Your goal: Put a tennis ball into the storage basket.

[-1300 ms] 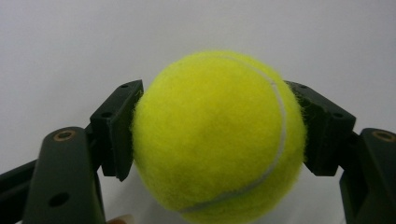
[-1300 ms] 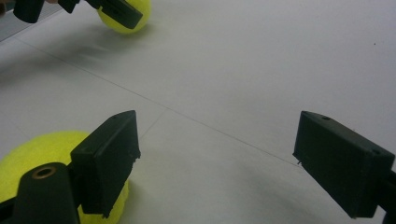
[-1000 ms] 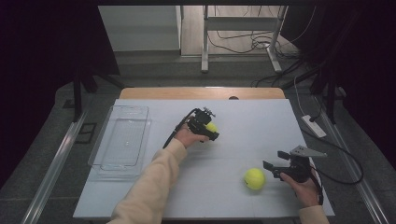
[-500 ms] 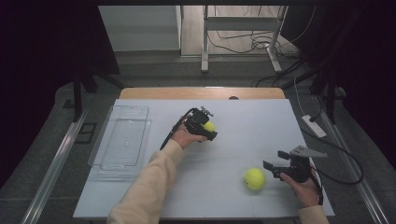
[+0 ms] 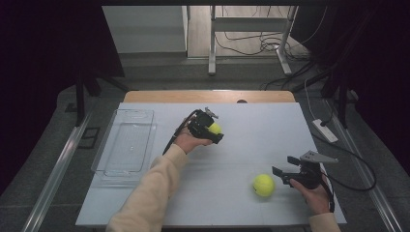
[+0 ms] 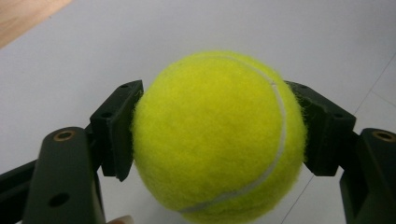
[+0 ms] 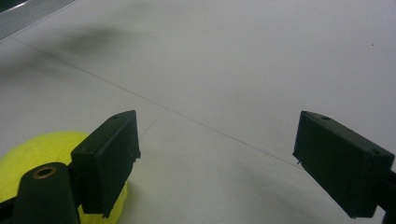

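A clear plastic tray [image 5: 124,145] is sitting on the left part of the white table [image 5: 270,130]. A white power strip [image 5: 325,130] is lying just off the table's right edge, and cables [image 5: 241,46] are trailing across the floor beyond.

Wide open white table [image 5: 241,121] across the middle and far right, nothing on it there. On the left, the clear tray [image 5: 124,145] takes up the strip by the edge, with a bare lane between it and the sleeve [image 5: 154,186] slanting in from the near side. Near right, a tennis ball [image 5: 263,185] sits on the surface just left of the right gripper [image 5: 283,173], whose jaws are spread with only bare table between them.
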A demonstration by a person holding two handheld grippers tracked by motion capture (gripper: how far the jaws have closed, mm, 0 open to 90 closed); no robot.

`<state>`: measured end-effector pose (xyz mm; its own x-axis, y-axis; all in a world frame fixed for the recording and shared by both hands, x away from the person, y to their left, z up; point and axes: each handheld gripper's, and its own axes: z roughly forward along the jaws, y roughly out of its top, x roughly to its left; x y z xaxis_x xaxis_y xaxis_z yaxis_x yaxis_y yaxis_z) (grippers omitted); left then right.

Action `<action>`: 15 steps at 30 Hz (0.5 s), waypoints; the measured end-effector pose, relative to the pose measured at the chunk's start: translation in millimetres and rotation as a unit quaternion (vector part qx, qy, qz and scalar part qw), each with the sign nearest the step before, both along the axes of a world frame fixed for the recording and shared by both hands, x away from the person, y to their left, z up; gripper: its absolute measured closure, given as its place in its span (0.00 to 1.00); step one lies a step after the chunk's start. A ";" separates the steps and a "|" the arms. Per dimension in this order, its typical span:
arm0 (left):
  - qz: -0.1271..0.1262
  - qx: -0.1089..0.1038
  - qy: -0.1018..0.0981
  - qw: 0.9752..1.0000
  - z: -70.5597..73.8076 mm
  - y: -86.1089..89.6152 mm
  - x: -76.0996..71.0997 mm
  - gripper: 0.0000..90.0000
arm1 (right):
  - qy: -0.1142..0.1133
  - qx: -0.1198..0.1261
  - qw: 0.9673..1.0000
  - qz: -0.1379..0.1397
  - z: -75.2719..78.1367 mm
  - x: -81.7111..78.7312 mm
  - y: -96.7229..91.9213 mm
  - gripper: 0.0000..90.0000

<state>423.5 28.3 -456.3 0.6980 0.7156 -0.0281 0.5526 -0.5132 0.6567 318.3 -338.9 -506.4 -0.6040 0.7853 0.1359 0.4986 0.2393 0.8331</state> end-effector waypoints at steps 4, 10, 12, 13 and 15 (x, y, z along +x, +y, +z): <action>0.003 -0.010 -0.005 1.000 6.2 3.2 -2.3 0.30 | 0.000 -0.001 1.000 -0.001 0.2 -0.2 0.1 0.16; 0.002 -0.017 -0.013 1.000 14.2 6.5 -4.9 0.30 | 0.000 -0.001 1.000 -0.001 0.2 -0.1 0.1 0.16; 0.004 -0.020 -0.014 1.000 15.7 7.8 -5.4 0.30 | 0.000 -0.001 1.000 -0.001 0.2 -0.1 0.2 0.16; 0.004 -0.021 -0.014 1.000 16.2 8.3 -5.4 0.30 | 0.000 -0.001 1.000 -0.001 0.1 -0.1 0.1 0.16; 0.005 -0.022 -0.014 1.000 16.5 8.5 -5.5 0.30 | 0.000 -0.001 1.000 -0.001 0.0 0.0 0.1 0.16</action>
